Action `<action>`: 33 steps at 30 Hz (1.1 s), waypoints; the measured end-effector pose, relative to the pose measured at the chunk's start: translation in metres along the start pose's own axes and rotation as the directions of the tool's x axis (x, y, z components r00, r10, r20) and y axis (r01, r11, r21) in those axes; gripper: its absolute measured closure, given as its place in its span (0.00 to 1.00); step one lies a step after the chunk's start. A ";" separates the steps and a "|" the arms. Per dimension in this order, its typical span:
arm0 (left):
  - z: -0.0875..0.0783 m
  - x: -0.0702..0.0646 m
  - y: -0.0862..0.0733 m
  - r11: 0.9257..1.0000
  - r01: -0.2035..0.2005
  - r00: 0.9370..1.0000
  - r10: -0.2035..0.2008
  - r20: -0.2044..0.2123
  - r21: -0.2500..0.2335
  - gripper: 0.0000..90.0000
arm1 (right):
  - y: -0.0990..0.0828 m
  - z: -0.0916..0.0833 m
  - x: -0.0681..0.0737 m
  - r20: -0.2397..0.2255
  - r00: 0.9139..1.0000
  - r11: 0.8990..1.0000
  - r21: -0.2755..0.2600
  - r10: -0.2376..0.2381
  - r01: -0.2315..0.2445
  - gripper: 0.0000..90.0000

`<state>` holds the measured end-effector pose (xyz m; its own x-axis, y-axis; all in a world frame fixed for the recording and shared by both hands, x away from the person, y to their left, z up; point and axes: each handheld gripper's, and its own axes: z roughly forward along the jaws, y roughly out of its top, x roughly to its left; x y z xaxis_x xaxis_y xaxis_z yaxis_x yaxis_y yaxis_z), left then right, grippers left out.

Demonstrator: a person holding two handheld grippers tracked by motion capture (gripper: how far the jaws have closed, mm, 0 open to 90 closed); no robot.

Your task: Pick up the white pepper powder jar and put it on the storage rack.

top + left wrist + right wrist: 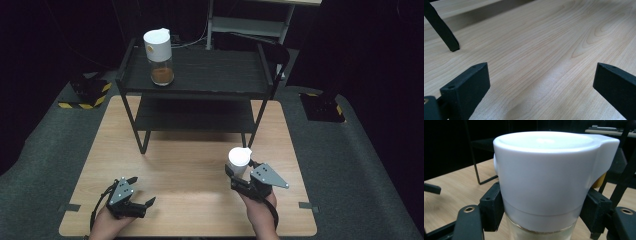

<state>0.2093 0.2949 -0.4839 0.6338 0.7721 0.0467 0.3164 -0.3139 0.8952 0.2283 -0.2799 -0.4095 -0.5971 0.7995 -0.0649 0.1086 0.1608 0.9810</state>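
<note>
A white-capped glass jar (239, 161) is lifted off the wooden table (190, 165) at the right, with my right gripper (245, 175) shut on it. In the right gripper view that jar (549, 180) sits upright between the two black pads, its white cap above them and pale contents below. A second white-capped jar (160, 57) holding brown powder stands on the top left of the black shelf rack (200, 75). My left gripper (140, 192) rests low at the table's front left, open, with bare wood between its fingers (466, 87).
The black rack stands across the table's far half, with a lower shelf (195, 117) and thin legs (441, 30). Dark grey floor surrounds the table. A black block with yellow stripes (87, 92) lies at the left and a metal stand (250, 25) behind the rack.
</note>
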 end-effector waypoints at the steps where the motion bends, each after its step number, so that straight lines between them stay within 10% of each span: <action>1: 0.000 0.000 0.000 1.000 0.003 1.000 -0.003 0.001 -0.001 0.01 | 0.002 0.000 -0.001 0.001 1.000 1.000 -0.001 -0.002 0.002 0.34; 33: -0.001 0.003 -0.002 1.000 0.028 1.000 -0.028 0.008 -0.007 0.01 | 0.086 0.009 -0.012 0.025 0.999 0.998 -0.055 -0.023 0.024 0.34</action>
<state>0.2102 0.2982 -0.4851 0.6307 0.7758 0.0181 0.3288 -0.2882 0.8994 0.2521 -0.2707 -0.3255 -0.5797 0.8096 -0.0920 0.0500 0.1481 0.9877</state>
